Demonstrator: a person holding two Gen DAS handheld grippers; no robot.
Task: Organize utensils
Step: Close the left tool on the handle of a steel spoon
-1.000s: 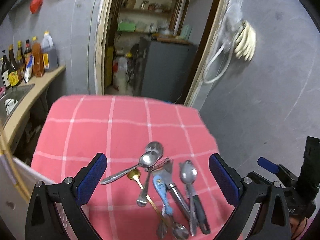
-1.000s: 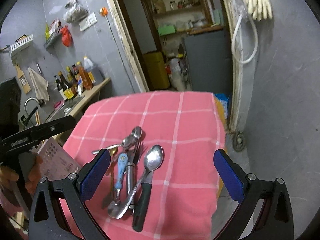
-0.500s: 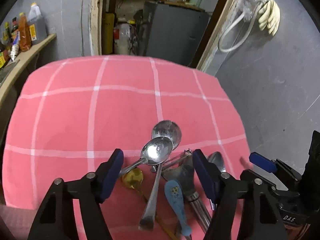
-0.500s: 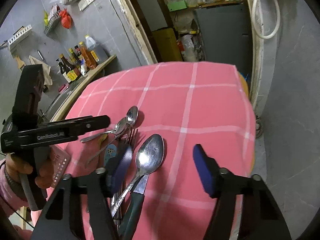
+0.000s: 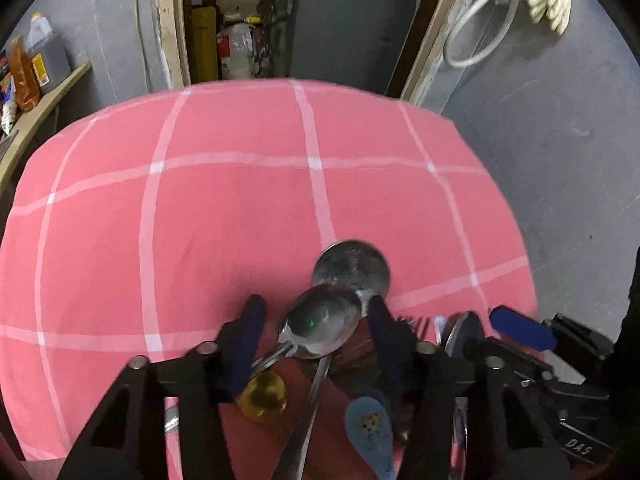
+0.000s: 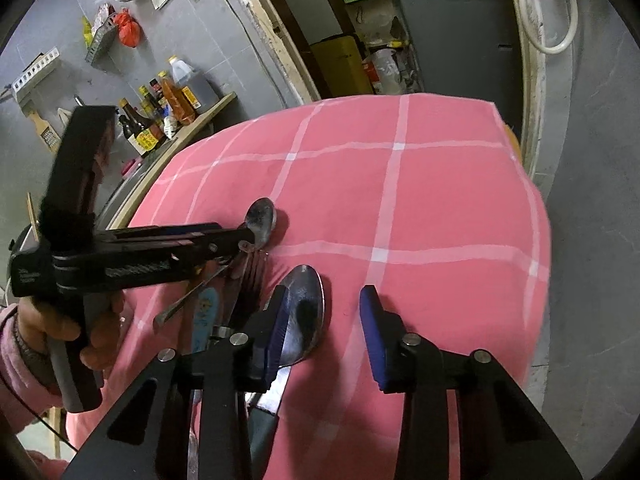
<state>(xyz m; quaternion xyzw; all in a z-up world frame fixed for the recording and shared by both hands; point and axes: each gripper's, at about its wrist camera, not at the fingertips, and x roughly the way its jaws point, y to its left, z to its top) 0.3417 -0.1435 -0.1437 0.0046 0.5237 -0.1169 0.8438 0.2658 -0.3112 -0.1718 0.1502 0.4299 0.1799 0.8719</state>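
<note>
- Our left gripper (image 5: 316,320) sits low over the utensil pile (image 5: 320,360) with its jaws partly open. They have just been closing. A steel spoon (image 5: 324,322) lies with its bowl between the blue pads, and we see a gap on the left side, so the pads do not press it yet.
- Our right gripper (image 6: 324,332) is partly open too, and its jaws have likewise just been closing. Its left pad overlaps the edge of a large spoon (image 6: 306,300), while the right pad stands over bare pink cloth (image 6: 420,200). Most of that spoon's bowl lies to the left of the gap, so nothing is held.
- Relative to the pile: a second steel spoon (image 5: 352,268) lies just beyond it, touching the first one's bowl. A gold spoon (image 5: 262,396) and a blue-handled utensil (image 5: 368,428) lie on its near side, under the left gripper. A fork (image 6: 250,276) shows in the right wrist view beside the large spoon.
- We judge the task barely begun. Every utensil we can see is bunched and crossed at the near edge of the cloth, and the rest of the cloth is bare.
- What is left, as we read it: close on a first piece with each gripper, lift it clear, then lay pieces out apart, probably sorted by kind.
- No tray or holder shows in either view.
</note>
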